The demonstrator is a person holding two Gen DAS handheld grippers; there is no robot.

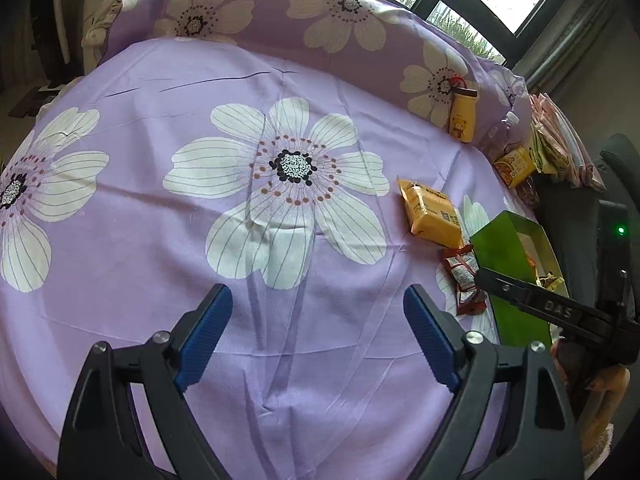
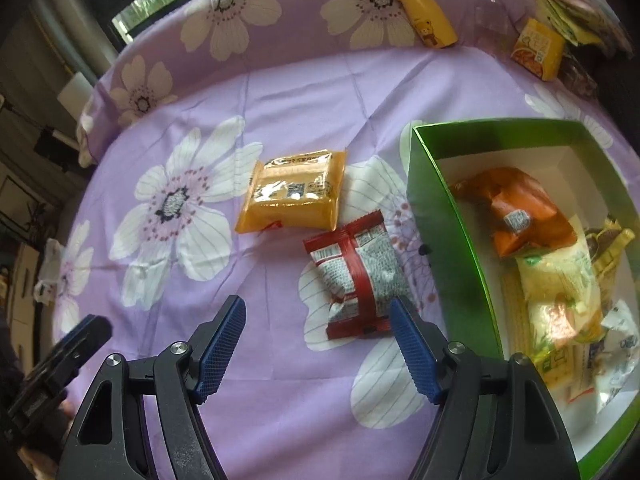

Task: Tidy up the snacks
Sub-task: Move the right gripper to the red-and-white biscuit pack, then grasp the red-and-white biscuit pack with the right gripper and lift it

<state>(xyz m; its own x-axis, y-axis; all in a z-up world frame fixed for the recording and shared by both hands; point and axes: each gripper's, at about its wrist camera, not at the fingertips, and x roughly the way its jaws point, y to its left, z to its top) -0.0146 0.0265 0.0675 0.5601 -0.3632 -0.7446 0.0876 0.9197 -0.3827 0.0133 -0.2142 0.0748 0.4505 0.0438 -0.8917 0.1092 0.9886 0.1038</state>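
A green box (image 2: 448, 216) with a white inside stands on the purple flowered sheet and holds several snack packs, among them an orange pack (image 2: 520, 208) and a pale yellow pack (image 2: 560, 280). A red and grey snack pack (image 2: 356, 276) lies just left of the box, and a yellow pack (image 2: 296, 192) lies beyond it. My right gripper (image 2: 318, 340) is open, low over the sheet, just in front of the red pack. My left gripper (image 1: 318, 320) is open and empty over the bare sheet; the yellow pack (image 1: 434, 214), red pack (image 1: 464, 280) and box (image 1: 508, 248) lie to its right.
A yellow bear bottle (image 2: 428, 20) leans on the flowered pillow at the back. A clear plastic bottle (image 2: 490, 12), a small yellow carton (image 2: 538, 48) and a pile of more packs (image 2: 568, 4) lie at the far right. Windows stand behind the bed.
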